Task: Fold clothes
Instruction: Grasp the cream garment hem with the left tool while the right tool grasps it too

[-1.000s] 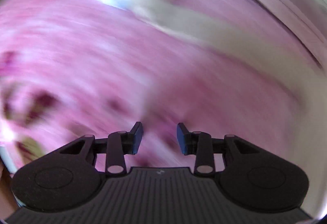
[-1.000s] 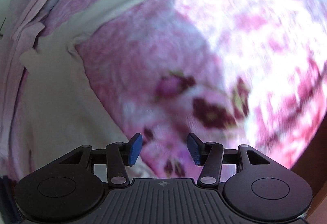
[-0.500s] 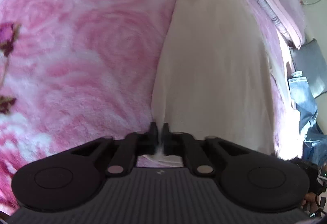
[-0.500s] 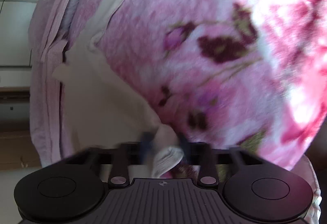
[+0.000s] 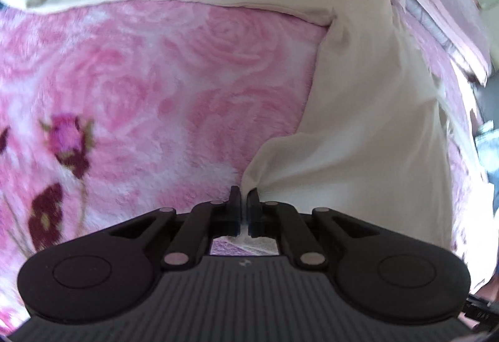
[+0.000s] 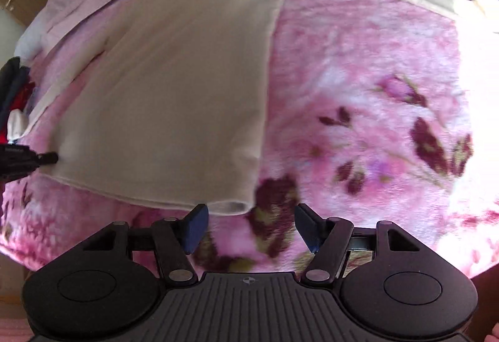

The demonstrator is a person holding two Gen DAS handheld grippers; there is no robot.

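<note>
Both sleeve ends of the cream top (image 6: 174, 86) run out of frame. Left gripper (image 5: 244, 201) pinches its hem corner, same as half a sec ago. Right gripper (image 6: 249, 223), which had the other corner, is opening w/ nothing between its fingers.

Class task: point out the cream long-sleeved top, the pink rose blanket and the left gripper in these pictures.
cream top (image 6: 174, 86), right wrist view, middle of its body
pink rose blanket (image 5: 162, 76), left wrist view, bare pink patch
left gripper (image 5: 244, 201), left wrist view, between its fingertips

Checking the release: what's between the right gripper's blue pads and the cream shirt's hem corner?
Right wrist view: the right gripper, jaws opening, holds nothing; only bare pink floral fleece blanket lies between its pads and the cream long-sleeved shirt.
</note>
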